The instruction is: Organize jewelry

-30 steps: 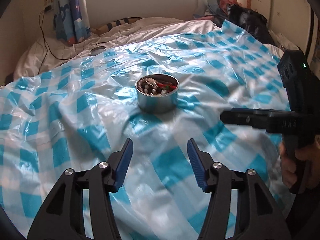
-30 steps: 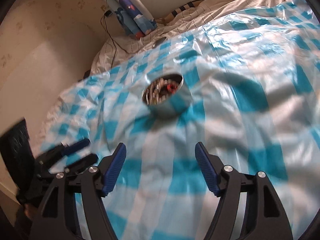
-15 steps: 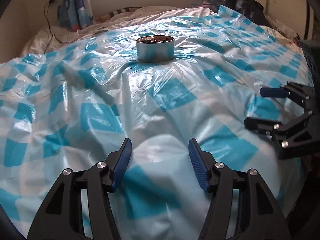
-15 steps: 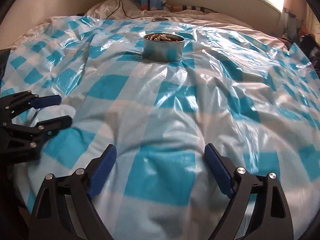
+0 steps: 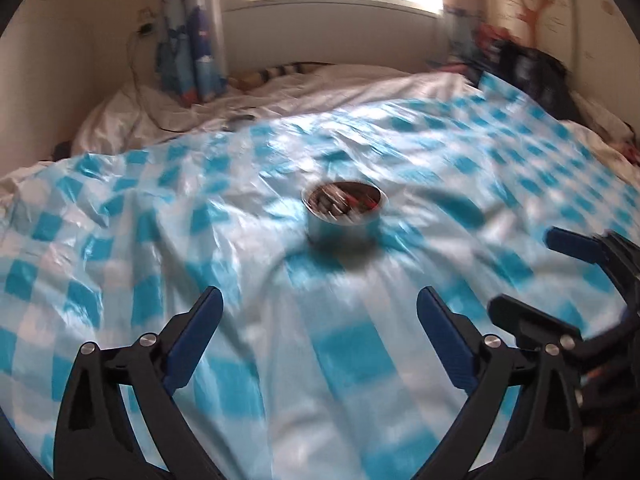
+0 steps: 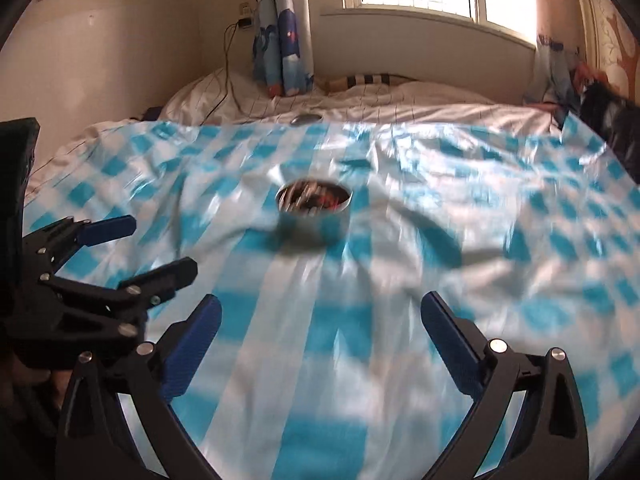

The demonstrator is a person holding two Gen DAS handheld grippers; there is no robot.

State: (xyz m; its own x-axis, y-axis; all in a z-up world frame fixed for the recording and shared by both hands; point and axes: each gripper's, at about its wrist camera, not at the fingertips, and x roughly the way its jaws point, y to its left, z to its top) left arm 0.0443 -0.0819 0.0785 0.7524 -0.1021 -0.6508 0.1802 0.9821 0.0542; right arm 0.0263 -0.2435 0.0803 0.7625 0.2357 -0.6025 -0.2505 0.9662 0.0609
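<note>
A round metal tin full of mixed jewelry, with some red pieces, stands on the blue-and-white checked plastic sheet over the bed. It also shows in the right wrist view. My left gripper is open and empty, well short of the tin. My right gripper is open and empty, also short of the tin. The right gripper shows at the right of the left wrist view, and the left gripper at the left of the right wrist view. Both views are blurred.
White bedding lies beyond the sheet, with a small grey object on it. A curtain and a wall cable are at the back left. A dark bag sits at the back right.
Both grippers have risen and tilted, so the tin's inside shows again from above. Both grippers stand wider open than before. The two grippers stay side by side.
</note>
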